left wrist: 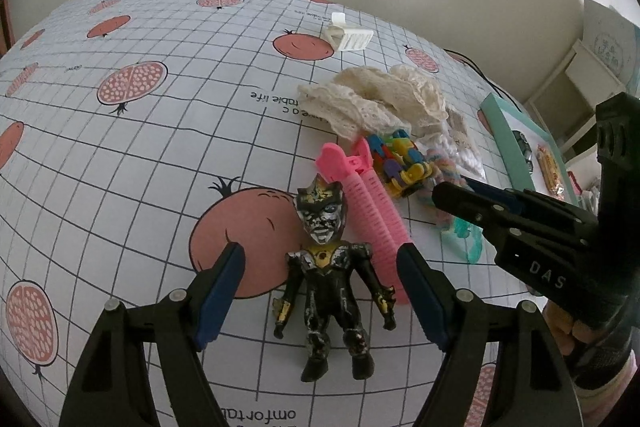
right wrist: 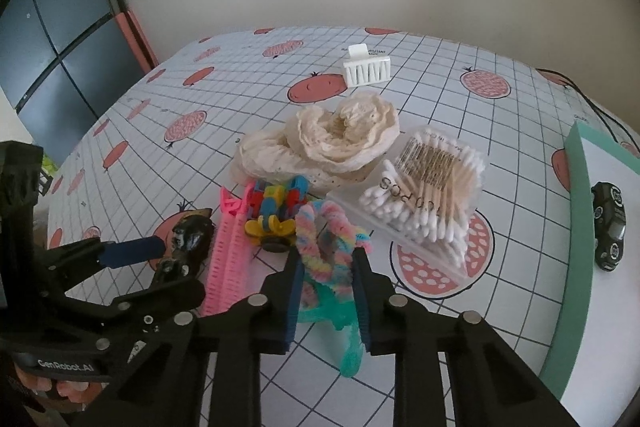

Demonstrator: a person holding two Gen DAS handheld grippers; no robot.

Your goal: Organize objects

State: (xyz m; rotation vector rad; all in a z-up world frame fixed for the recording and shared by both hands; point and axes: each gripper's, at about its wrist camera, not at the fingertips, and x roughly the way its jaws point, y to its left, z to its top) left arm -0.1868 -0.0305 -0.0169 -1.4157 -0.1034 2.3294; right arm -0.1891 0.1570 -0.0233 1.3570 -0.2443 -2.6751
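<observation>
The left gripper (left wrist: 320, 291) stands wide open over a small black-and-gold monster figurine with a chipped silver face (left wrist: 326, 275), its blue-padded fingers (left wrist: 222, 291) either side of the toy without touching it; the figurine lies on its back on the white grid-patterned tablecloth printed with pink pomegranates (left wrist: 140, 155), just beside a pink ribbed plastic hair-roller clip (left wrist: 374, 211).

The right gripper (right wrist: 326, 291) is nearly closed around a fuzzy pastel rainbow chenille loop (right wrist: 332, 247) (whether the pads actually pinch it cannot be told); a translucent teal plastic piece (right wrist: 346, 339) lies beneath the jaws.

Behind these sit a bundle of multicoloured small plastic clips (right wrist: 276, 207), a crumpled cream lace cloth (right wrist: 332, 135), a clear box of wooden-stemmed cotton swabs (right wrist: 428, 195), and further back a white claw hair clip (right wrist: 366, 69); a small black toy car (right wrist: 610, 223) rests on a white tray with a teal rim (right wrist: 576, 247) at the table's right.
</observation>
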